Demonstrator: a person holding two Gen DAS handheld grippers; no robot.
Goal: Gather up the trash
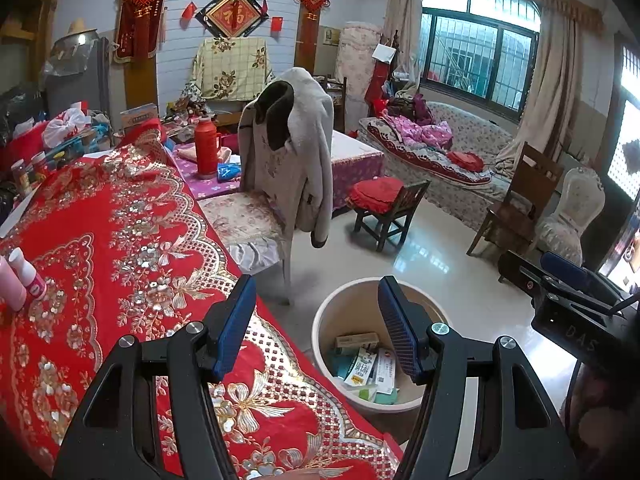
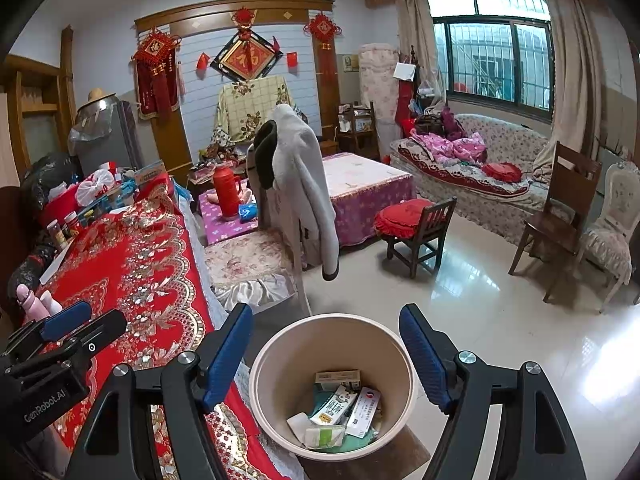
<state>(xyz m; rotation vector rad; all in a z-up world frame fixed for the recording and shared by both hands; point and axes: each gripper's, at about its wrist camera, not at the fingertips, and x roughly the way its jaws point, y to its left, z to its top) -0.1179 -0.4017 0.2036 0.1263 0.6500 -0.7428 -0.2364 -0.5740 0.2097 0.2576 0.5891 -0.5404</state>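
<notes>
Below, round smooth bin (image 2: 280,344), apparently plastic.

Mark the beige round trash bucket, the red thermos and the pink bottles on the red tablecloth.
beige round trash bucket (image 2: 402,354): right wrist view, right rim.
red thermos (image 1: 206,148): left wrist view, body.
pink bottles (image 1: 14,286): left wrist view, body of the nearer bottle.
</notes>
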